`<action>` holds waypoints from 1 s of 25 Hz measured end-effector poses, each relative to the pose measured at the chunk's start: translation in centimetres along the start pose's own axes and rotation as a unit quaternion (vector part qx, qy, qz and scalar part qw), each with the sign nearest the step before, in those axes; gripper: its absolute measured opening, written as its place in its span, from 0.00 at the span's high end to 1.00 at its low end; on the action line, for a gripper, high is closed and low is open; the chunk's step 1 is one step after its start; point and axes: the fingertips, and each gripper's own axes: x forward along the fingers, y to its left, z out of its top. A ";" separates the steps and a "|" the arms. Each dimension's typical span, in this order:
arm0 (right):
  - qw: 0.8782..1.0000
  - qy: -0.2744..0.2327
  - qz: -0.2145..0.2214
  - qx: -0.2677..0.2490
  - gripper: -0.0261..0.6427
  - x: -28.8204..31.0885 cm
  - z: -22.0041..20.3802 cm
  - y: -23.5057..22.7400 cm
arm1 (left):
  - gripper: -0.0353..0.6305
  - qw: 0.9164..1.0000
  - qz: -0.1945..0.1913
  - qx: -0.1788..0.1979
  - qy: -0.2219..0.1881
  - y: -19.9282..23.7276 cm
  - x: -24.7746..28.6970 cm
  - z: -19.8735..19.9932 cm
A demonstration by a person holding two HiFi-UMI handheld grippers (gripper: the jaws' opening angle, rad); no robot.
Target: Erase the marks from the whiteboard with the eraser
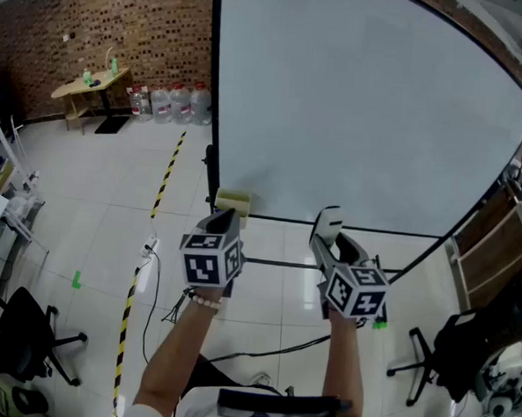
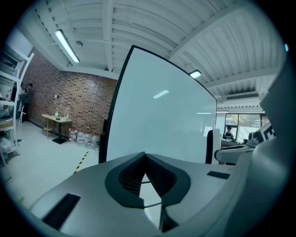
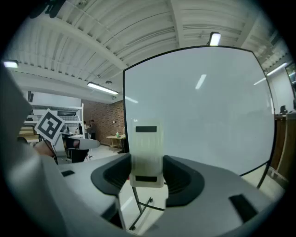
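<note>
Overhead, two grippers are held out before one whiteboard [image 1: 364,104], both near its lower edge. The left gripper [image 2: 145,157] has its jaws pressed together at the tips with nothing between them. The right gripper [image 3: 147,178] pinches the single white eraser [image 3: 147,148] upright between its jaws. One pale block [image 1: 233,201] sits at the whiteboard's lower left corner, just beyond the left gripper.

We see the white tiled floor [image 1: 94,202] bearing the whiteboard [image 1: 364,104], a yellow-and-black tape line [image 1: 168,178] and a black cable [image 1: 155,280]. Water jugs [image 1: 175,101], a wooden table [image 1: 90,85] and an office chair [image 1: 20,329] also stand there.
</note>
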 end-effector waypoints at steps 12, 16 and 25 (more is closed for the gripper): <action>0.995 -0.075 -0.002 -0.063 0.59 7.1 13.7 7.8 | 0.94 0.998 -0.030 0.046 -0.039 7.7 2.2 10.1; 0.991 -0.093 -0.016 -0.096 0.59 10.8 20.1 12.7 | 0.94 0.993 -0.066 0.077 -0.067 10.4 3.2 15.2; 0.977 -0.133 -0.081 -0.144 0.59 15.4 33.5 18.9 | 0.94 0.980 -0.133 0.102 -0.104 11.5 3.7 25.9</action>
